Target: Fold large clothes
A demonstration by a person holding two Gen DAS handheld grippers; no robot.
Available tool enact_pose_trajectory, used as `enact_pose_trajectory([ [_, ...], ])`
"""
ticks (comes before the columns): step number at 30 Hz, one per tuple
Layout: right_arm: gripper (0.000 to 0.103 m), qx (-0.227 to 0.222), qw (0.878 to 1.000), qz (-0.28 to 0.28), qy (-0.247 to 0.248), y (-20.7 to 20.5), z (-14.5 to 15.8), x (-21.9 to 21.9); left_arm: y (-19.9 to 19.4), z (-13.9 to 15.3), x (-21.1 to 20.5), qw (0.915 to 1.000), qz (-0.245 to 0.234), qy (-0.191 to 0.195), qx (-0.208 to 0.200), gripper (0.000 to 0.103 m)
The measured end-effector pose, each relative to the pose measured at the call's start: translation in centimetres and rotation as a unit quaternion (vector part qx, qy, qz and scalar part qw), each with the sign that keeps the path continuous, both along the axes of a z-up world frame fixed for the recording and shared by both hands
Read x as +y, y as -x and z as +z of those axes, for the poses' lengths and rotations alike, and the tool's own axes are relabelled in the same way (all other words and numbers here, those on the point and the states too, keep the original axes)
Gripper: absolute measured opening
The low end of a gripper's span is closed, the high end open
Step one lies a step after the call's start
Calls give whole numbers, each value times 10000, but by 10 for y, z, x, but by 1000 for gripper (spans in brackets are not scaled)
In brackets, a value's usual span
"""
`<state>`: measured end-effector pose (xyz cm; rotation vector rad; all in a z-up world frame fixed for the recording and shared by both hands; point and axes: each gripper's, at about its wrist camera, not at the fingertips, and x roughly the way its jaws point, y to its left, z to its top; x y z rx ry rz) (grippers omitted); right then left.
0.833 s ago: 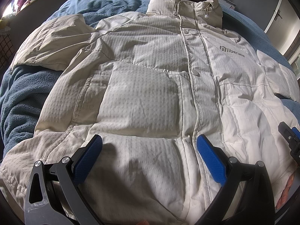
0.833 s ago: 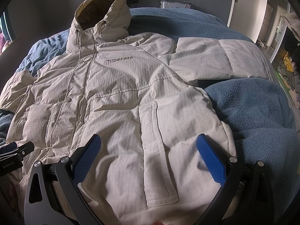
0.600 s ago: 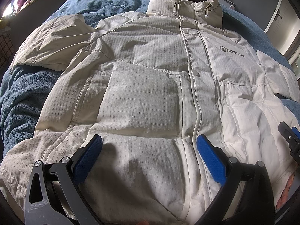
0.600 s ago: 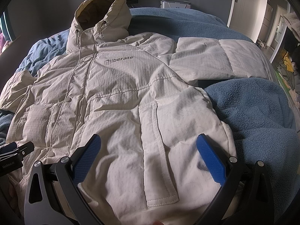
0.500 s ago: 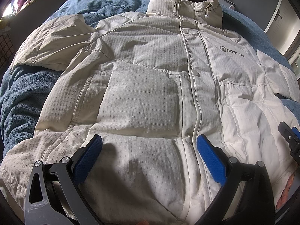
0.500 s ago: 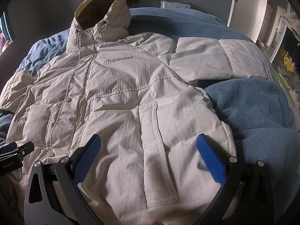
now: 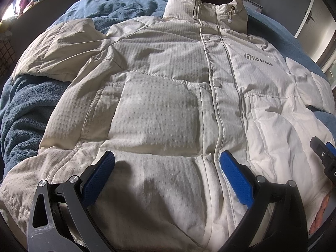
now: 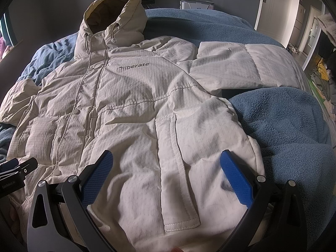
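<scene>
We see the jacket [image 7: 159, 105] spread flat on the bed [image 8: 283, 121], seemingly unfolded, while our left claw [image 7: 167, 174] and right claw [image 8: 166, 174] gape wide, holding nothing.

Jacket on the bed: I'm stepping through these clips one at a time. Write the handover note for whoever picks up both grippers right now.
Left gripper: open, holding nothing, over the hem on the jacket's left-hand side.
Right gripper: open, holding nothing, over the hem beside the pocket.
Jacket lies face up on the blue blanket, closed, hood at the far end, both sleeves spread out sideways.
Done: laid flat only; no fold visible.
Left: fold in the sleeves, then fold the body.
</scene>
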<state>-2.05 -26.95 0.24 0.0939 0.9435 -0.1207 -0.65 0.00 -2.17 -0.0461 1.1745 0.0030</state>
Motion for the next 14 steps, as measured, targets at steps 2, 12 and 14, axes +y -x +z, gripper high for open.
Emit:
enact_pose_trajectory([
  [2,97,1,10000,0,2,0,0,0,-1,1,-1,9999,-15,86,123,97],
  [12,97,6,10000,-1,3,0,0,0,0,1,0,9999,-13,-93,61,97],
  [14,97,7,10000,0,8,0,0,0,-1,1,0,9999,-16,-112,53,97],
])
